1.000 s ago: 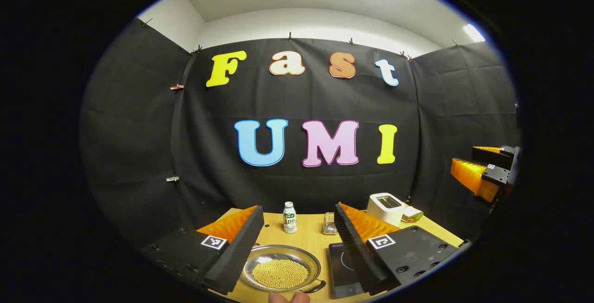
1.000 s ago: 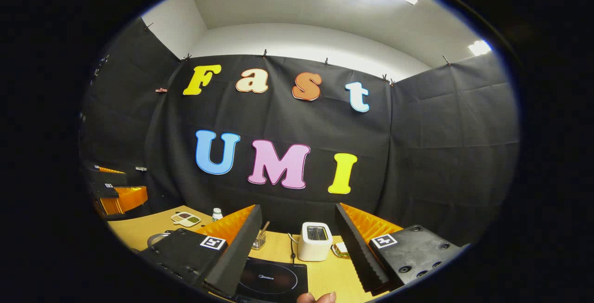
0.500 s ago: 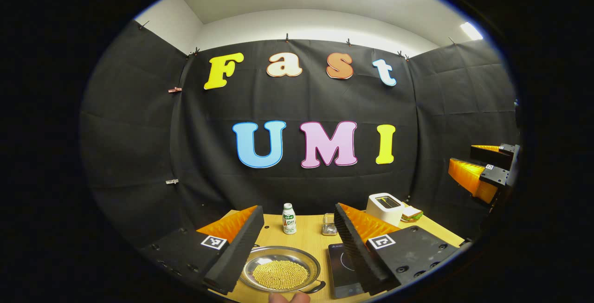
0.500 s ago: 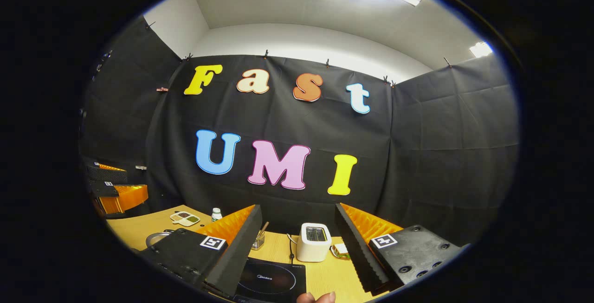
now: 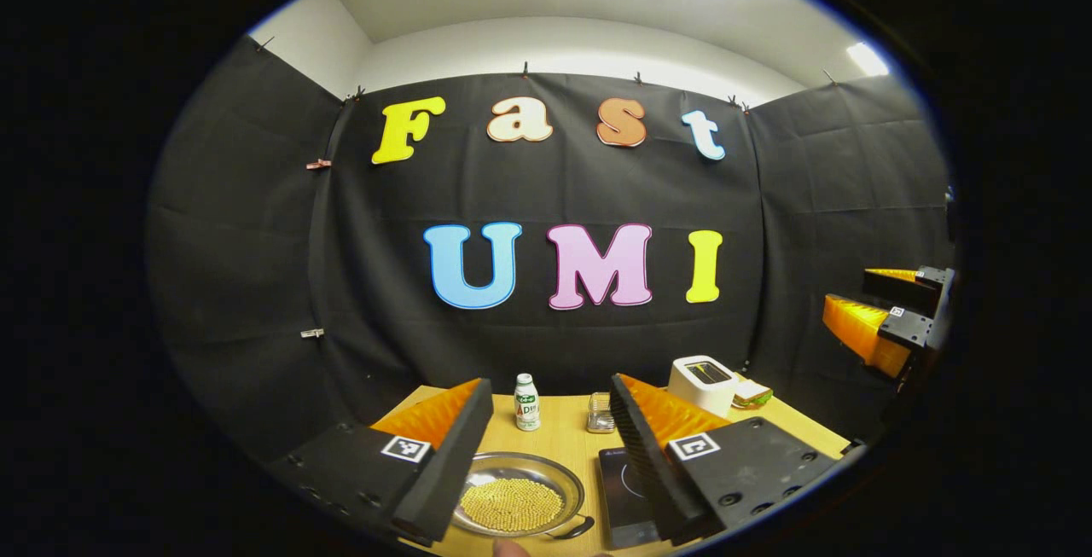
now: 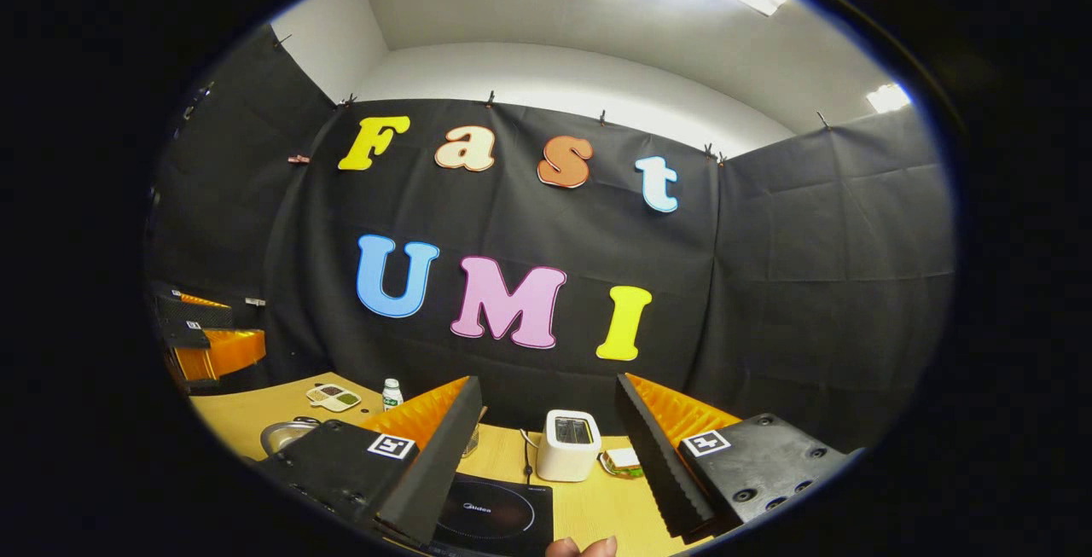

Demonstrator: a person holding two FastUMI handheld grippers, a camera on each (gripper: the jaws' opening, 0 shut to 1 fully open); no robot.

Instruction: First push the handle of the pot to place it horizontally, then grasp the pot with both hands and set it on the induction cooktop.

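Left gripper view shows your left tongs (image 5: 546,455) and right tongs (image 6: 546,455) released, pot (image 5: 519,504) untouched at bottom centre, nothing yet done.

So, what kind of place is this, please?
Probably a mock kitchen counter inside a recording booth: a wooden table holds a cooktop, a toaster and a pot, with black cloth walls around it.
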